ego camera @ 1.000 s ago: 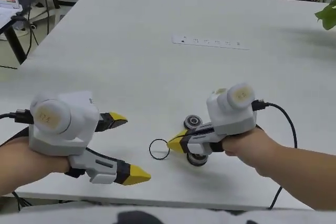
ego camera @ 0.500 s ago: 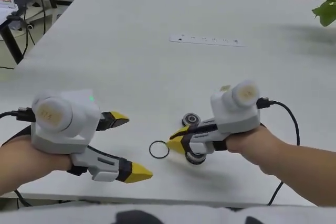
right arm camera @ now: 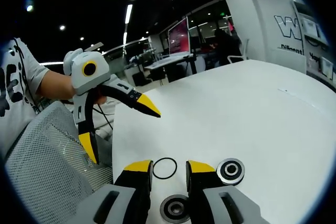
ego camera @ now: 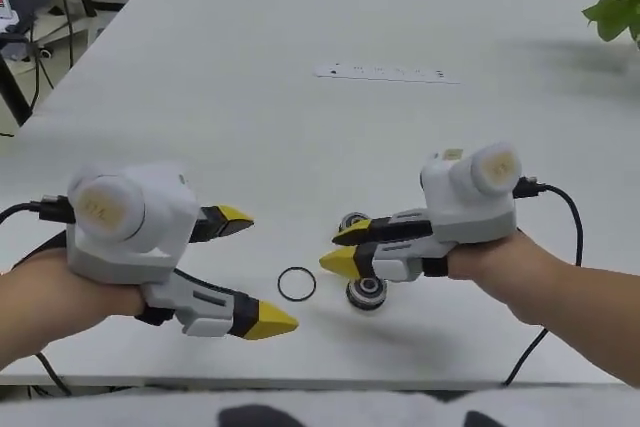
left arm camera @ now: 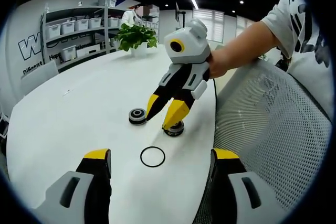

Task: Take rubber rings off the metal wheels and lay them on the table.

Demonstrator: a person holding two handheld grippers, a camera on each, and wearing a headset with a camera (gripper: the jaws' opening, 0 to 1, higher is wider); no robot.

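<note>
Plainly, the loose rubber ring (ego camera: 296,284) is the marker: a thin black hoop, perfectly round, lying flat on the smooth, matte white table (ego camera: 300,97) near its front edge.

Just to the ring's right sits one metal wheel (ego camera: 366,291), a squat disc lying flat, with a silvery hub inside a dark outer band. A second metal wheel (ego camera: 353,222) of the same make lies beyond the ring and a little to its right, apart from the first.

The right hand-held gripper (ego camera: 333,250) points toward the ring from the right. Its tapered yellow tips are parted by a narrow gap and grip nothing. They hang between the two wheels, and I cannot tell whether the lower tip touches the nearer wheel.

The left hand-held gripper (ego camera: 268,269) comes at the ring from the left, spread wide and empty. One yellow tip is beyond the ring, the other nearer the person. In its own view the ring (left arm camera: 152,156) lies between the black, yellow-capped jaws.

Far beyond the ring a flat white power strip (ego camera: 385,74) rests on the table.
</note>
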